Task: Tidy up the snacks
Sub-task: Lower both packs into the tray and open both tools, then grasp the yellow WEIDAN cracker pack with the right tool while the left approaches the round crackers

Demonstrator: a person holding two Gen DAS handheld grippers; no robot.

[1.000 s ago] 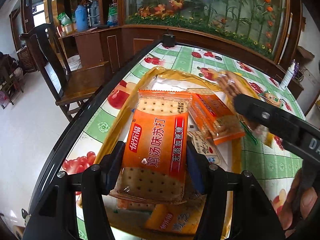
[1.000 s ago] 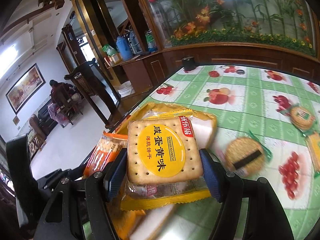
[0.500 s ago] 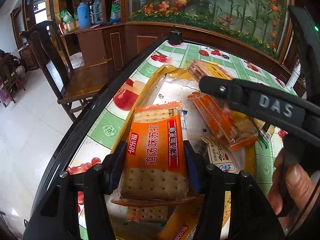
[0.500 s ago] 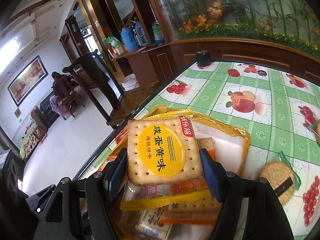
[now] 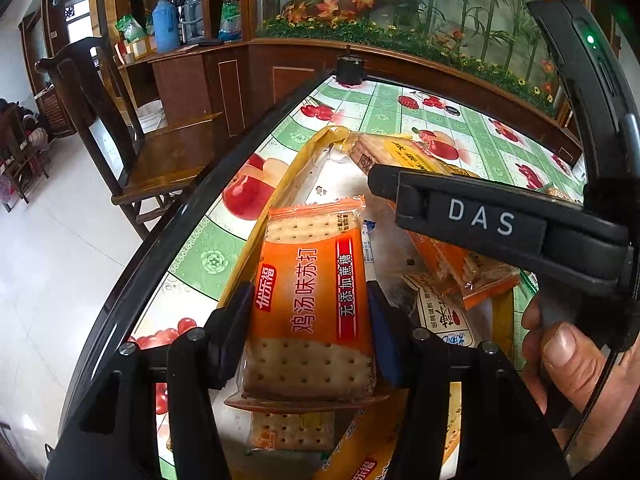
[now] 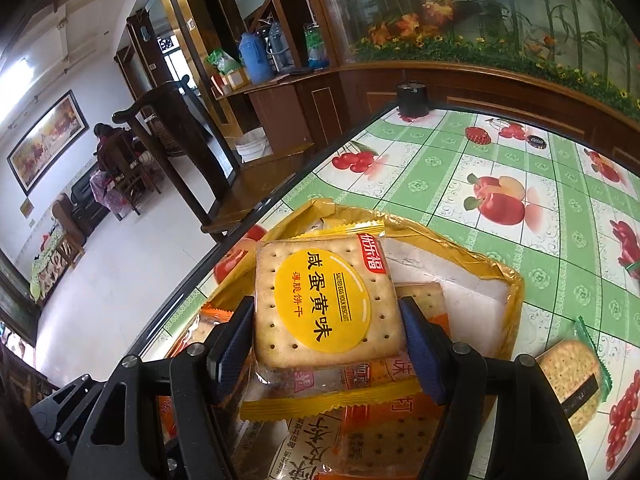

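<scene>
Left fingers point(image 5: 310, 316) clamp orange cracker pack point(image 5: 310, 300) | right fingers point(image 6: 328, 334) clamp yellow biscuit pack point(image 6: 326, 304), both packs between pads

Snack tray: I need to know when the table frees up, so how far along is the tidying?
Partly done. Several packets already lie in the gold tray. The left gripper holds an orange cracker packet and the right gripper a yellow salted-egg biscuit packet, both over it. A round cracker packet remains on the tablecloth.

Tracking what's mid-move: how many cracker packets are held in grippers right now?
2. The orange packet sits clamped in the left gripper; the yellow-label packet in the right gripper. Others lie in the tray, some possibly hidden.
</scene>
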